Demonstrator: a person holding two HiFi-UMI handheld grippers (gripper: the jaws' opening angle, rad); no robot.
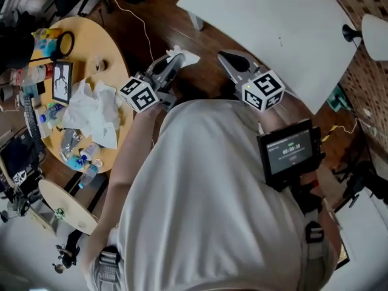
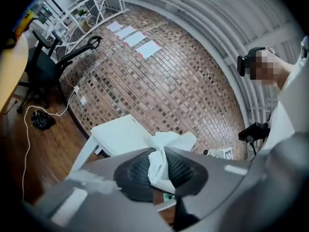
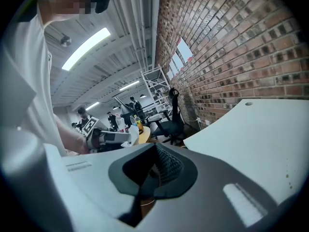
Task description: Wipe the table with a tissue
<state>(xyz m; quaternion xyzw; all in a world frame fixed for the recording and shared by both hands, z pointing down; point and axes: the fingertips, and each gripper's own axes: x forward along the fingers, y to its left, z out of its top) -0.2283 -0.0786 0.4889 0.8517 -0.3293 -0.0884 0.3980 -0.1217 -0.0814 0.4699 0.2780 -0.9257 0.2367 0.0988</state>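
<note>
My left gripper (image 1: 177, 58) is shut on a crumpled white tissue (image 1: 187, 56), held over the wooden floor just short of the white table (image 1: 273, 23). In the left gripper view the tissue (image 2: 164, 146) is pinched between the dark pads and sticks out past the gripper (image 2: 161, 162), with the white table (image 2: 118, 134) ahead. My right gripper (image 1: 225, 56) is beside it, near the table's near edge, its jaws together and holding nothing. In the right gripper view the gripper (image 3: 154, 170) has the white table (image 3: 256, 129) to its right and the left gripper (image 3: 108, 137) to its left.
A round wooden table (image 1: 97, 38) at the left carries a pile of tissues (image 1: 91, 111), bottles and a picture frame. A cable (image 1: 142, 23) lies on the floor. A brick wall (image 2: 164, 76) stands behind the white table, and an office chair (image 2: 43, 66) at the left.
</note>
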